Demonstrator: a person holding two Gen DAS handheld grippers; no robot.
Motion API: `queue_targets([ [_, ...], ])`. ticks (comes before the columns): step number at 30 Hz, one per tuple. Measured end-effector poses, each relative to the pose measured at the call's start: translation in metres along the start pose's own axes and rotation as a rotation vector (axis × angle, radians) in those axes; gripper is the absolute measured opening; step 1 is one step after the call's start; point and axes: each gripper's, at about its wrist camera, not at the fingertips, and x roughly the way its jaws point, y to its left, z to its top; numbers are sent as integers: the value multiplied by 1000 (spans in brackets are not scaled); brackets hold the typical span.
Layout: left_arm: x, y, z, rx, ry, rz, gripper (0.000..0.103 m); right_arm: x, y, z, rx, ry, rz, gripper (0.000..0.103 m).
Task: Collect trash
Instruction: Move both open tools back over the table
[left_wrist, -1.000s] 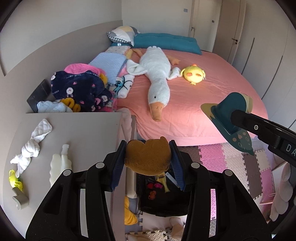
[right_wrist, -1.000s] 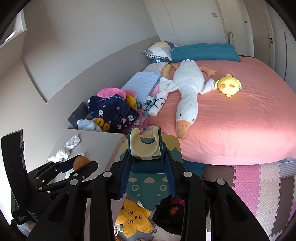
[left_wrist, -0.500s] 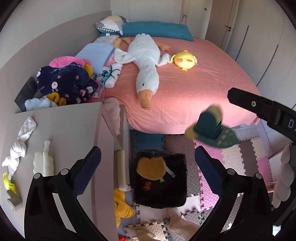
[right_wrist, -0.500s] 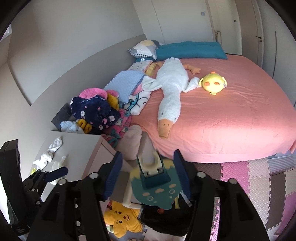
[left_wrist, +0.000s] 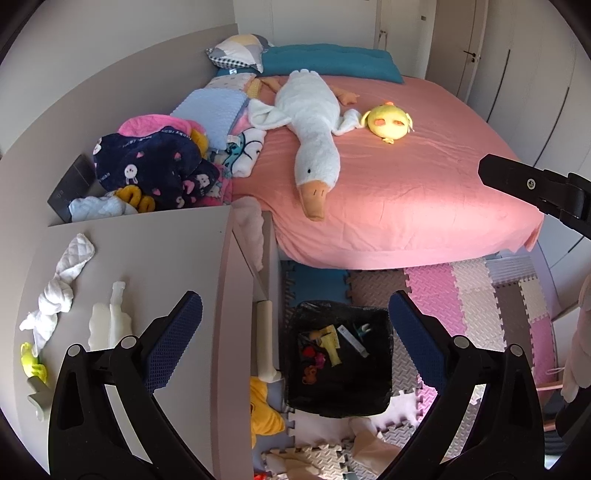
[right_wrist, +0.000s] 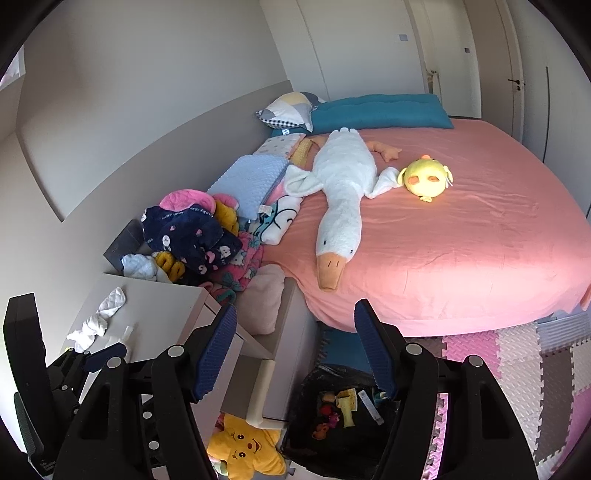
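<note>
A: Left gripper (left_wrist: 295, 325) and right gripper (right_wrist: 295, 347) both gape empty above the bin (left_wrist: 340, 391); trash lies inside it.

B: Next, I think: the rag (left_wrist: 55, 291) left of the bin.

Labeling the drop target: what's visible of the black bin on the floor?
The black bag-lined bin is squarish and open-topped, its crinkled glossy liner looking like plastic. It stands upright on the foam puzzle mats at the foot of the pink bed, beside the beige nightstand. Inside lie small yellow, red, orange and white scraps. Both open grippers are above it, neither touching.
</note>
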Motion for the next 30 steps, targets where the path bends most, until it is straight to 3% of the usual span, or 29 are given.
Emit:
queue_targets([
  [8,-6,19,-7,-42,-1,31,98,10,25,-2,-39,22,35,67],
  [30,-36,135,-71,-251,35,171,98,46,149,-28,-204,122,185,67],
])
